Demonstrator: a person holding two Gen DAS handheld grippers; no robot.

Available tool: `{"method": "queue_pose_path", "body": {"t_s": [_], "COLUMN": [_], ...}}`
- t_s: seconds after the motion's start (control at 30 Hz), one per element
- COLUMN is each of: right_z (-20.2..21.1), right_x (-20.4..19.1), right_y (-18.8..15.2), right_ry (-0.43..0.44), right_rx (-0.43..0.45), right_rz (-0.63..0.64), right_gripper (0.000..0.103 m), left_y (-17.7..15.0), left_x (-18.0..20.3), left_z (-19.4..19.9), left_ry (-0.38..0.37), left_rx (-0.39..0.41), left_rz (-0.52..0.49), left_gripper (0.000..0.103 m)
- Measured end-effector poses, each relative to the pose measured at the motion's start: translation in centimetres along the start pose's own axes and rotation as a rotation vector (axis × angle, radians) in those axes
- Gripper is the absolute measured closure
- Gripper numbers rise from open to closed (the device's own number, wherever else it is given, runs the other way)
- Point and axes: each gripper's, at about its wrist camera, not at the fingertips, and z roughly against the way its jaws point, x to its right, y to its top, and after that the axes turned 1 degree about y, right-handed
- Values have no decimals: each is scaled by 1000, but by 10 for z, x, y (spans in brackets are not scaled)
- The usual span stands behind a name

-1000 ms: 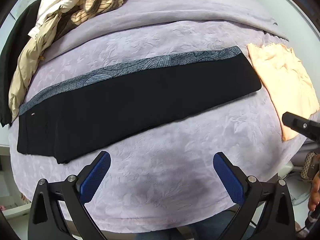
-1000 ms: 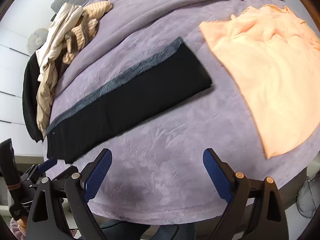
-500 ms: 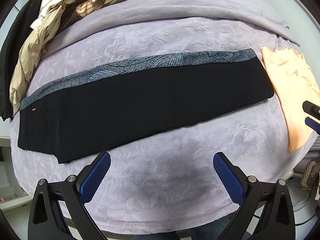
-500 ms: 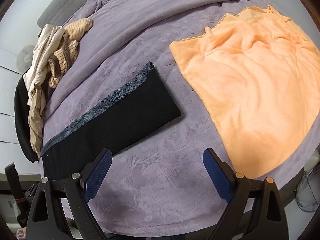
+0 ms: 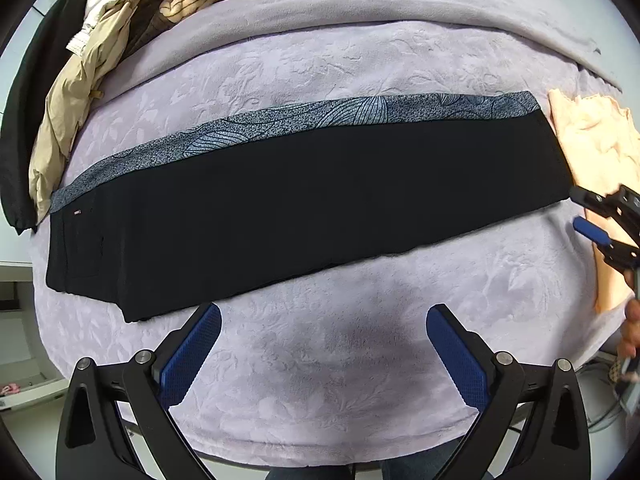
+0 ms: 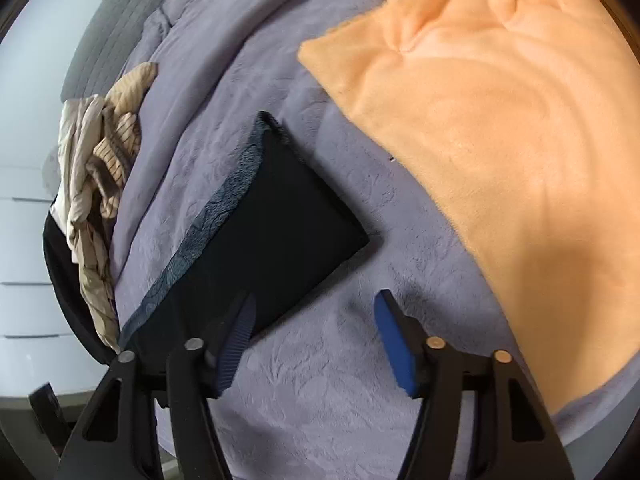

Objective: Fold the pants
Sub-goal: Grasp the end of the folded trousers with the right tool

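Observation:
Black pants [image 5: 296,208] with a grey patterned stripe lie flat and folded lengthwise across the lilac bed cover; the waist is at the left, the hems at the right. My left gripper [image 5: 324,344] is open and empty, just in front of the pants' near edge. My right gripper [image 6: 316,336] is open and empty, low over the hem end of the pants [image 6: 276,224], its left finger at the pants' near edge. It also shows at the right edge of the left wrist view [image 5: 600,220].
An orange towel [image 6: 500,120] lies right of the hems, also in the left wrist view [image 5: 592,148]. A heap of beige, striped and black clothes [image 5: 120,20] sits at the back left. The bed's front edge [image 5: 320,456] is just below my left gripper.
Both grippers have moved in closer to the pants. The right gripper has dropped toward the hem end and its jaws have narrowed somewhat. The pants have not moved.

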Motion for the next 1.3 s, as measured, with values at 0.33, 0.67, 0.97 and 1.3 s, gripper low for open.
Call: {"method": "queue_pose_path", "body": {"t_s": [0.33, 0.67, 0.97, 1.3], "right_z": [-18, -8, -32, -45], "right_x": [8, 16, 13, 15], "right_y": [15, -7, -7, 4], "right_ry": [38, 108, 145, 171], "right_rx": [0, -68, -96, -90], "right_rz": [-7, -10, -13, -16], "right_gripper": [82, 49, 49, 49], "left_y": [-1, 9, 8, 13], "left_x": [5, 27, 38, 41], "left_z": [-11, -37, -51, -71], "left_ry": [31, -15, -18, -17], "left_rx": [-22, -63, -87, -116], "left_rz": [17, 16, 11, -3], "left_gripper": [0, 0, 0, 0]}}
